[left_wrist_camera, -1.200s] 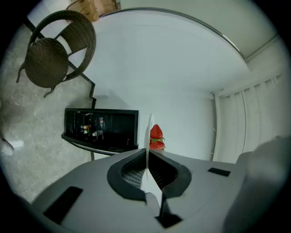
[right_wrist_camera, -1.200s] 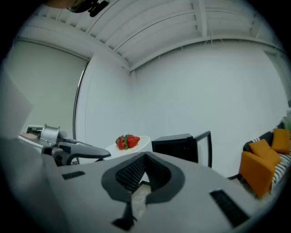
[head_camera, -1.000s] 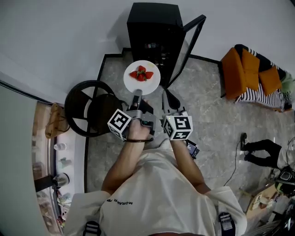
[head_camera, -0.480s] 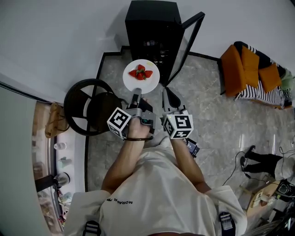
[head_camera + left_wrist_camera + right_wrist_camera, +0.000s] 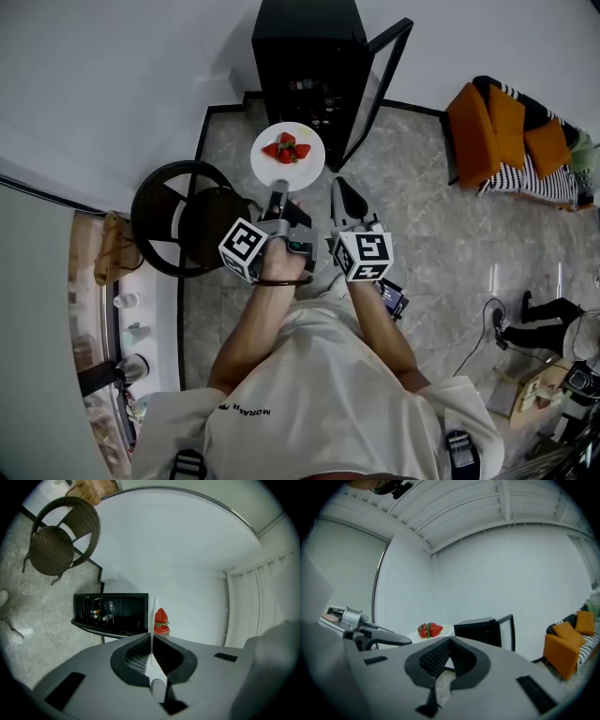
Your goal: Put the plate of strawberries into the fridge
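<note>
A white plate (image 5: pixel 302 164) with red strawberries (image 5: pixel 287 150) is held level in front of the black fridge (image 5: pixel 305 52), whose glass door (image 5: pixel 380 89) stands open to the right. My left gripper (image 5: pixel 279 193) is shut on the plate's near rim. In the left gripper view the plate (image 5: pixel 153 620) shows edge-on between the pads, with the strawberries (image 5: pixel 161 621) beyond and the fridge (image 5: pixel 112 613) behind. My right gripper (image 5: pixel 340 189) hangs beside the plate, shut and empty. In the right gripper view its tips (image 5: pixel 450 641) meet, with the strawberries (image 5: pixel 430 629) and fridge (image 5: pixel 480 631) ahead.
A dark wicker chair (image 5: pixel 183 220) stands at the left, close to my left arm. An orange sofa (image 5: pixel 511 145) with a striped cover is at the right. Cables and a person's legs (image 5: pixel 553 314) lie on the marble floor at the far right.
The plate stays gripped in the left gripper and has barely moved. The person at the far right has shifted farther right.
</note>
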The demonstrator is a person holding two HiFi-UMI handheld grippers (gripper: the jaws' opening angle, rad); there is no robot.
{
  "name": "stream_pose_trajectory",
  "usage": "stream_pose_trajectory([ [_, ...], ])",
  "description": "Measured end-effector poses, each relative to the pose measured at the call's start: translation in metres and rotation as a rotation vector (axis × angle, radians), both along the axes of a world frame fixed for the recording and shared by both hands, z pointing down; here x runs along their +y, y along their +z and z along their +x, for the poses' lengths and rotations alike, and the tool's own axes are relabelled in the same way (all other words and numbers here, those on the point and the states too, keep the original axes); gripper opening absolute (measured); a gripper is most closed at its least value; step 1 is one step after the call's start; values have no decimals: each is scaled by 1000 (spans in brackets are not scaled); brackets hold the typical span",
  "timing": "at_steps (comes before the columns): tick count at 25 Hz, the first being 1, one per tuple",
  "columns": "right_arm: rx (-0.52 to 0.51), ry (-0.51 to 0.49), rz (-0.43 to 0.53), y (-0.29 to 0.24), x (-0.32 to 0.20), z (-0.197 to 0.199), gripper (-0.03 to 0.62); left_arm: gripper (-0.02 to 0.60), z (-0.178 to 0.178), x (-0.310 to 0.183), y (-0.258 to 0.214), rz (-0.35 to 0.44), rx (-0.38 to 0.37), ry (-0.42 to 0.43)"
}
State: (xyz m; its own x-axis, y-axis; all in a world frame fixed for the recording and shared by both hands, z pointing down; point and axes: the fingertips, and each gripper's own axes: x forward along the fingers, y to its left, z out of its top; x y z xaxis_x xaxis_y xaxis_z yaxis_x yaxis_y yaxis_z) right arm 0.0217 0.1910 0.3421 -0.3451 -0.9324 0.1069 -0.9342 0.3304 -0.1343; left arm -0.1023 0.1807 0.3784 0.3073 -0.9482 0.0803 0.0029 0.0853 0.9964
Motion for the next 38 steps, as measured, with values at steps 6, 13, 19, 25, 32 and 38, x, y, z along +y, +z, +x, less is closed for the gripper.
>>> stream_pose_trajectory([
  [6,-10,22,0,1,6,-16,11,11,-14,3,0,5,-2,32],
  [13,12,37,4,-3,7,-30,11,11,-25,-6,-1,20,-6,60],
  [19,24,42,-10,7,-15,-32,11,11,-23,-30,10,7,4,68],
  [25,22,30,-9,13,-64,-15,11,11,-9,-76,17,6,-4,51],
  [32,21,8,-10,16,-139,17,11,11,16,-145,19,4,1,14],
  [38,9,-28,-15,18,-188,36,11,11,38,-190,25,-9,-6,-16],
])
